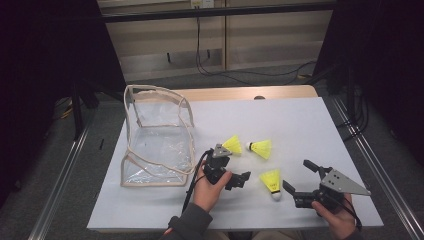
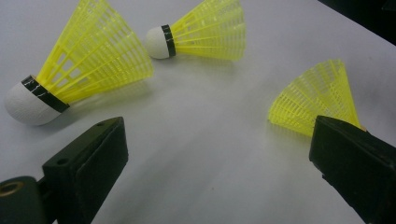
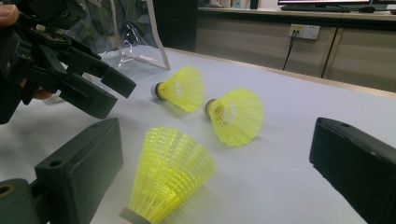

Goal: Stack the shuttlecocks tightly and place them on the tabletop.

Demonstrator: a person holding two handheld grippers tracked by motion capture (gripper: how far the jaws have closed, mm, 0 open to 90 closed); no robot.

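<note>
Yellow plastic shuttlecocks (image 1: pixel 271 181) lie near the white table's (image 1: pixel 300 125) front edge; left gripper (image 1: pixel 239 181) and right gripper (image 1: pixel 299 176) both gape wide, holding nothing.

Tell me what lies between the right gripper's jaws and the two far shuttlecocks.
The near shuttlecock lies there, just ahead of the right gripper, in the right gripper view; beyond it, bare white table.

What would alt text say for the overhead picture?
Three yellow plastic shuttlecocks lie on a white table between a person's two open hand-held grippers, left hand-held gripper and right hand-held gripper. A clear plastic pouch with beige trim stands open at the left.
</note>
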